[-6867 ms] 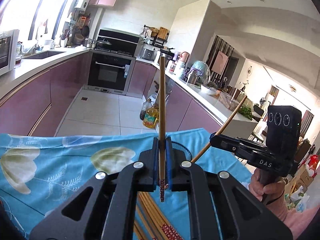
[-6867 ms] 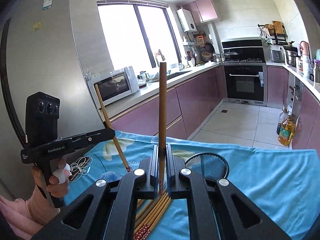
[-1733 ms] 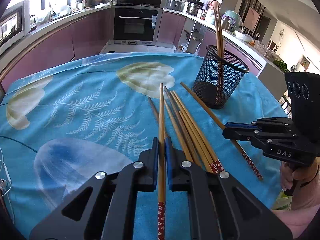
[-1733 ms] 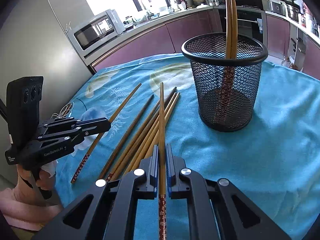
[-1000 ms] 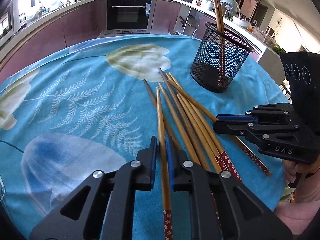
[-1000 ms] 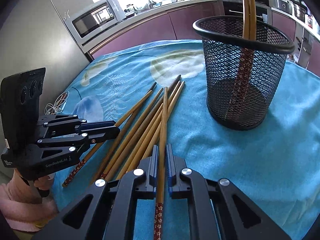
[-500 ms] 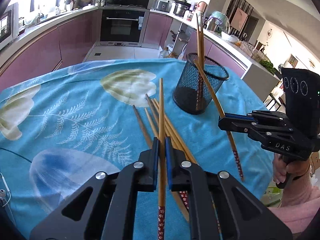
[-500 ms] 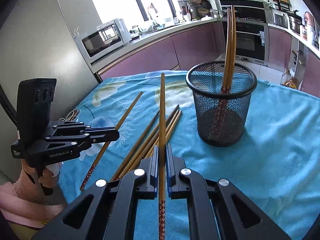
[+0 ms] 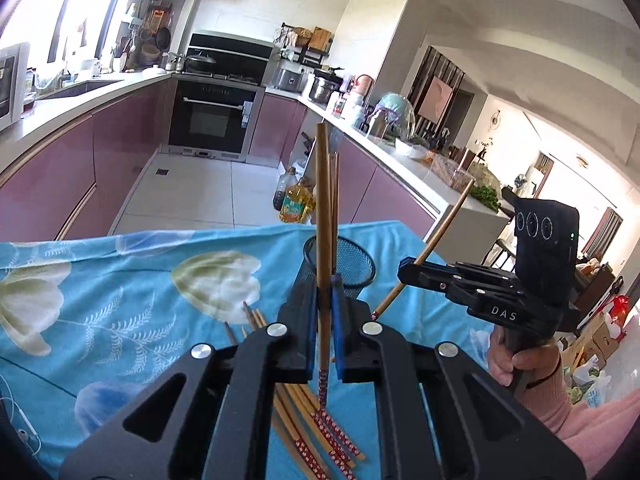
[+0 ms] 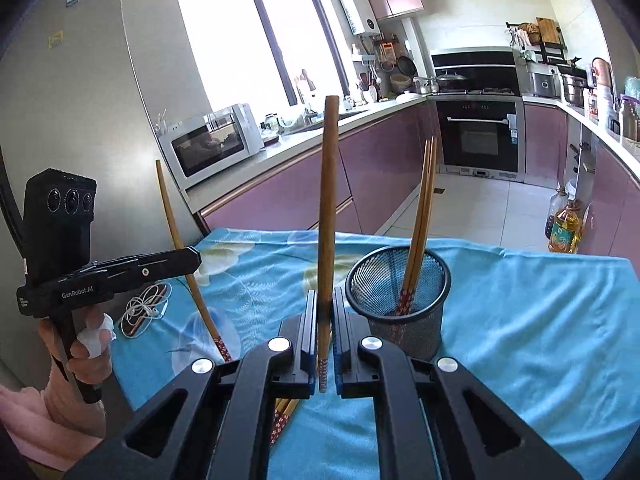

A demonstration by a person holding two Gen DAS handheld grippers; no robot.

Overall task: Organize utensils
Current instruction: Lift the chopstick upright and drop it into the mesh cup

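Observation:
My left gripper (image 9: pixel 323 292) is shut on a brown chopstick (image 9: pixel 322 200) that stands upright, its red patterned end hanging below the jaws. Behind it is the black mesh cup (image 9: pixel 354 266). My right gripper (image 9: pixel 402 271) is at the right, holding a slanted chopstick (image 9: pixel 440 230). In the right wrist view, my right gripper (image 10: pixel 325 300) is shut on its upright chopstick (image 10: pixel 328 200), just left of the mesh cup (image 10: pixel 400 320), which holds two chopsticks (image 10: pixel 420 220). My left gripper (image 10: pixel 197 257) is at the left with its chopstick (image 10: pixel 172 216). Several loose chopsticks (image 9: pixel 308 436) lie on the cloth below.
A blue floral tablecloth (image 9: pixel 120 280) covers the table. A phone with a white earphone cable (image 10: pixel 144 308) lies near its left edge. Oil bottles (image 10: pixel 562 224) stand on the kitchen floor beyond. A hand in a pink sleeve (image 9: pixel 524 360) holds each gripper.
Both grippers have risen and tipped upward, each lifting its chopstick clear of the pile. The cup and the cloth now sit lower in both views.

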